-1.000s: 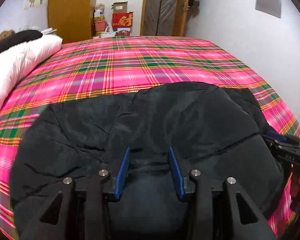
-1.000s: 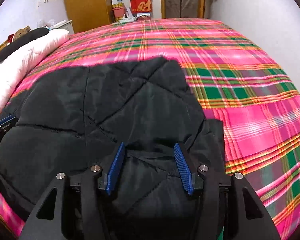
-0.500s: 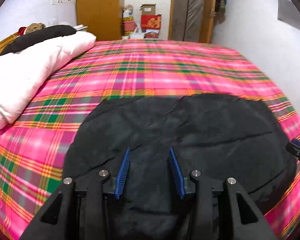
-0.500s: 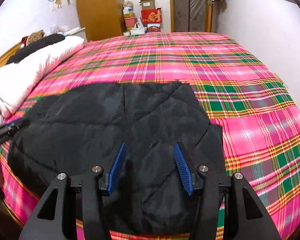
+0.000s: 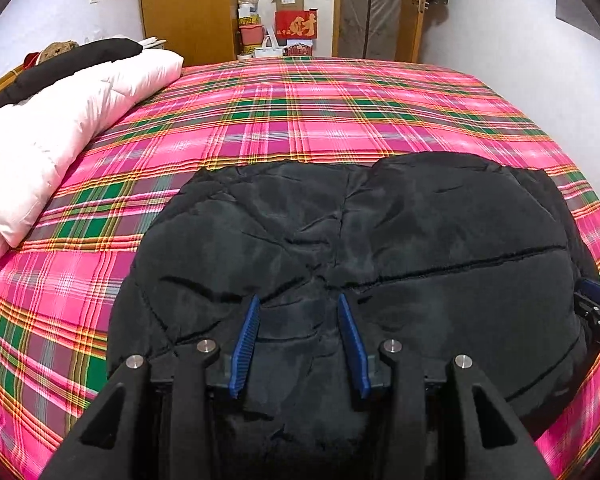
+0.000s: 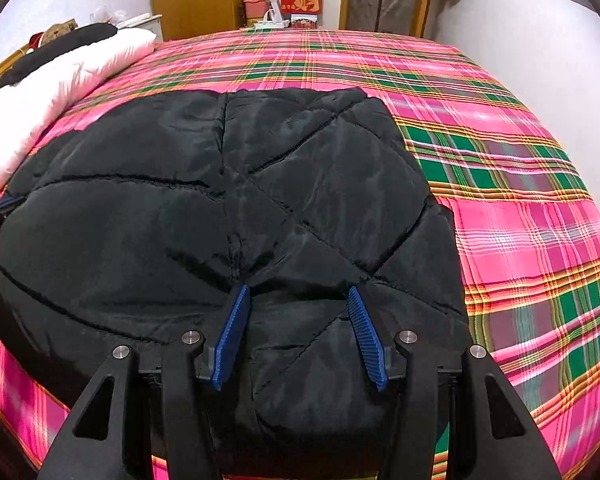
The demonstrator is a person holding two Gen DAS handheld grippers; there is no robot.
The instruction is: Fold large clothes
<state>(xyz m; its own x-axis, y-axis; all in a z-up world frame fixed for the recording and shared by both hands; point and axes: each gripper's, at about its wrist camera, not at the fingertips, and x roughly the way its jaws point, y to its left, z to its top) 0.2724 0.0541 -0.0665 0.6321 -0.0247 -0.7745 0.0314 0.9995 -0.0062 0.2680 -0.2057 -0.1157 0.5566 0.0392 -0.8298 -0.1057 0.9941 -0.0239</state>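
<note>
Pink-and-green plaid bedspread (image 5: 340, 112) fills most of what I see, running back to a wooden wardrobe (image 5: 188, 8) and a stack of boxes (image 5: 296, 24) against the far wall. Along the left edge lies a folded white duvet (image 5: 40, 140) with a dark garment on top of it. On the near part of the bed sits my black quilted jacket (image 5: 380, 240), folded into a thick, puffy bundle whose far edge lies flat on the plaid. My left gripper (image 5: 302, 344) has the near hem of that bundle bunched up between its blue fingers (image 5: 246, 340), which stand partly apart with the padded cloth filling the gap and pressing against both pads, so I read it as a pinch on thick fabric. Further right, my right gripper (image 6: 300, 336) does the same at the other end of the near hem: its fingers (image 6: 364, 336) are a little wider apart, with a fat roll of jacket wedged between them. From each wrist view I can just see the other gripper's tip at the jacket's side edge.
</note>
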